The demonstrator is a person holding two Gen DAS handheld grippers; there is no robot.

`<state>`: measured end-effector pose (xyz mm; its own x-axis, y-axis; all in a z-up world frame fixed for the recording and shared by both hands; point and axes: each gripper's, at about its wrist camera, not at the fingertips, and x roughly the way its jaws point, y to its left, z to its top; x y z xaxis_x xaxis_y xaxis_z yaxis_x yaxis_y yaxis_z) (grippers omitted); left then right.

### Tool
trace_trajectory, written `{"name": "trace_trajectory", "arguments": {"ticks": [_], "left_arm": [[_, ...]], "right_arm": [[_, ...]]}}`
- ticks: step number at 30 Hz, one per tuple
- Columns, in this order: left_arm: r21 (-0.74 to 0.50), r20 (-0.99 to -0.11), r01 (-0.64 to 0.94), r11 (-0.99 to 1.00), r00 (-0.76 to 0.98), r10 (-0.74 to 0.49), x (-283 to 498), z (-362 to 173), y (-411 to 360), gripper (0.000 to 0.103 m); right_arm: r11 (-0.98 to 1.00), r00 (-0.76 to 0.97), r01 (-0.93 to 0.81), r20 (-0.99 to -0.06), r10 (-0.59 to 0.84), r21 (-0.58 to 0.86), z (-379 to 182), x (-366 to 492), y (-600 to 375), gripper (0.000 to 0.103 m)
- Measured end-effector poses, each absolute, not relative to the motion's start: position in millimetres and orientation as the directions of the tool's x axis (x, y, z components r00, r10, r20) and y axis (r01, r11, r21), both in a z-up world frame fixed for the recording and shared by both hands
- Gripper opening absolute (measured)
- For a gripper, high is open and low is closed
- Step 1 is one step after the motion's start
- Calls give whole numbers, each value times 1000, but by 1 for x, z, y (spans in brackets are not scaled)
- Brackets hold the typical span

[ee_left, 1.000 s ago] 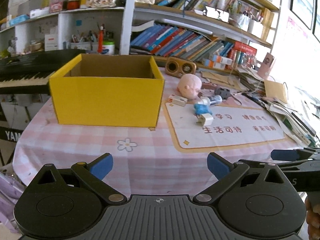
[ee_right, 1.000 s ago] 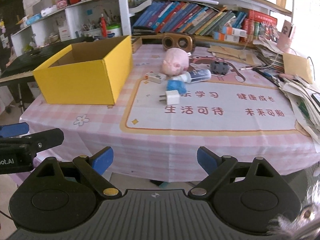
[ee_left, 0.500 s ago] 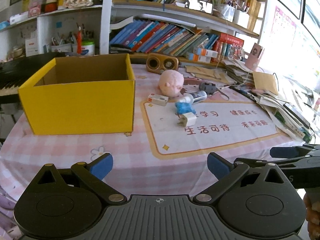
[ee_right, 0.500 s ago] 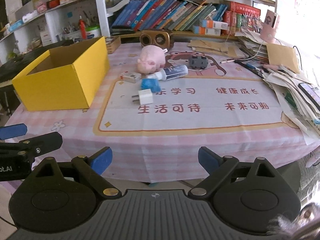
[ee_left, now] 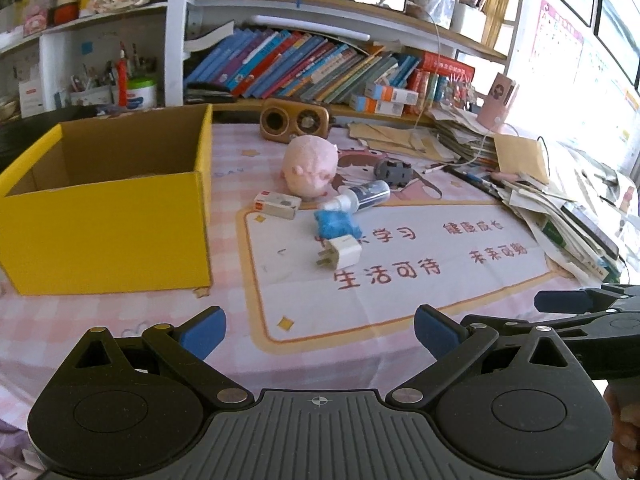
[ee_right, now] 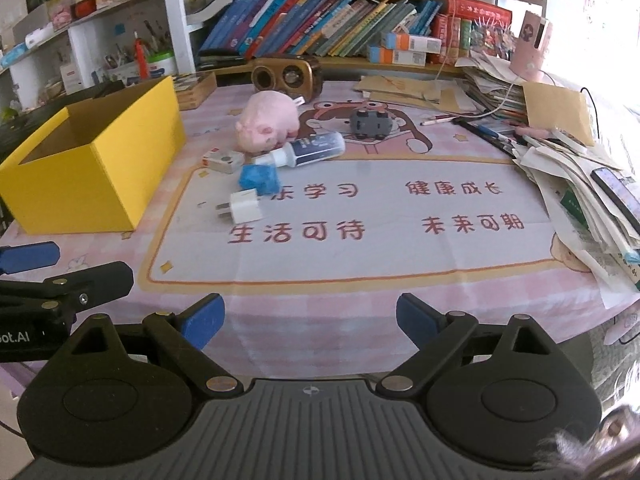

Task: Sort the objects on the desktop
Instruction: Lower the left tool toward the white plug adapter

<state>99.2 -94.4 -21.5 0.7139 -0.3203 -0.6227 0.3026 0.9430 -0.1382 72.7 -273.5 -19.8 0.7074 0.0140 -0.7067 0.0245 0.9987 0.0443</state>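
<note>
Tabletop [ee_right: 400, 280] space ahead of both tools is taken by a yellow cardboard box [ee_left: 108, 216] at the left, then a pink plush pig [ee_right: 268, 122], a blue packet [ee_right: 259, 178] and a white charger plug [ee_right: 244, 211], all well beyond the left tool [ee_left: 318, 330] and right tool [ee_right: 310, 322], whose jaws are spread wide and hold nothing.

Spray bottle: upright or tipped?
Tipped. The bottle lies on its side on the mat, nozzle toward the blue sponge.
</note>
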Motion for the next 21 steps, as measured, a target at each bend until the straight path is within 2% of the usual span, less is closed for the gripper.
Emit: {"name": "trace_trajectory", "arguments": {"ticks": [15, 21], "left_arm": [[-133, -643, 266, 955, 710, -287, 149, -21, -139, 102], [-138, -656, 193, 971, 717, -236, 166, -24, -150, 102]], "right_arm": [[998, 703, 0, -709, 48, 67, -20, 135, -323, 93], [997, 703, -13, -709, 64, 76, -20, 157, -345, 93]]}}
